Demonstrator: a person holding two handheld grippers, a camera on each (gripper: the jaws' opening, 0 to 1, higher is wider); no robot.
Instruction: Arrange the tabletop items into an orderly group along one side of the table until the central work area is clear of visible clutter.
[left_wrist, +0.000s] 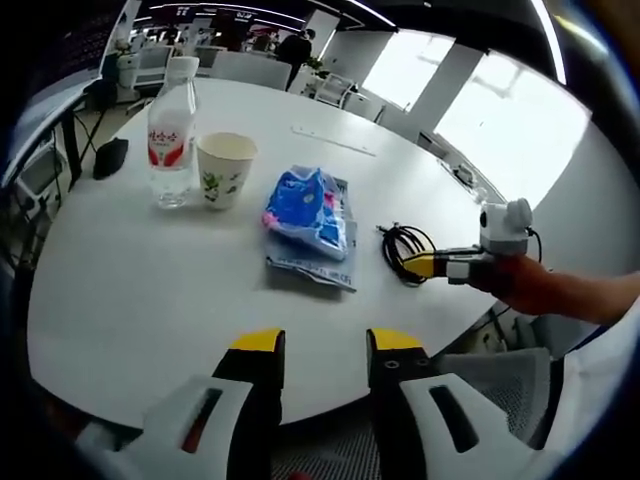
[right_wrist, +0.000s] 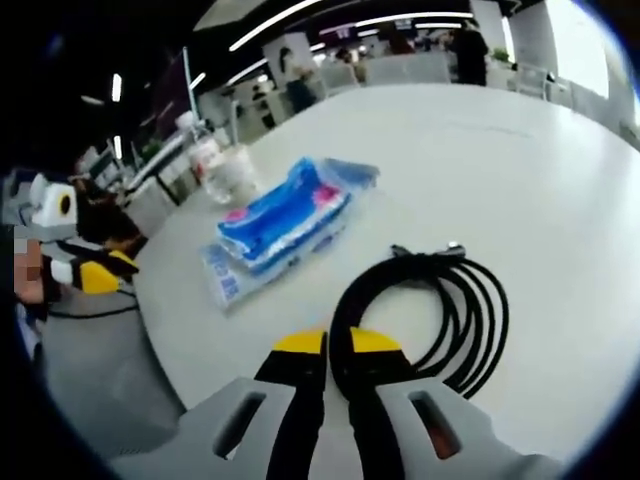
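Black cable (right_wrist: 425, 300), coiled in loose loops, is the item in hand: in the right gripper view my right gripper (right_wrist: 337, 345) has its yellow-tipped jaws drawn narrow onto the near strand of the coil at about 6 o'clock, while the rest of the loops lie flat on the white table (right_wrist: 520, 150) toward 3 o'clock. In the left gripper view the same coil (left_wrist: 405, 250) sits near the table edge at 3 o'clock, with the right gripper (left_wrist: 440, 266) on it. My left gripper (left_wrist: 322, 345) hovers off the near edge at 6 o'clock, jaws parted to a moderate gap and carrying nothing. The blue packet (left_wrist: 312, 222) lies near the middle of the table (left_wrist: 150, 310); the paper cup (left_wrist: 224, 168) and the water bottle (left_wrist: 172, 130) stand upright side by side at about 10 o'clock, close together, though I cannot tell if they touch. A dark object (left_wrist: 110, 157) rests beyond the bottle at 9 o'clock; I cannot identify it. My judgement: the step is securing the cable for relocation, and the task is at an early stage, since the packet occupies the centre. The next move calls for lifting the coil without letting its loops spill, then carrying it toward the bottle and cup side. The risk I note is a single-strand pinch letting the coil unwind.
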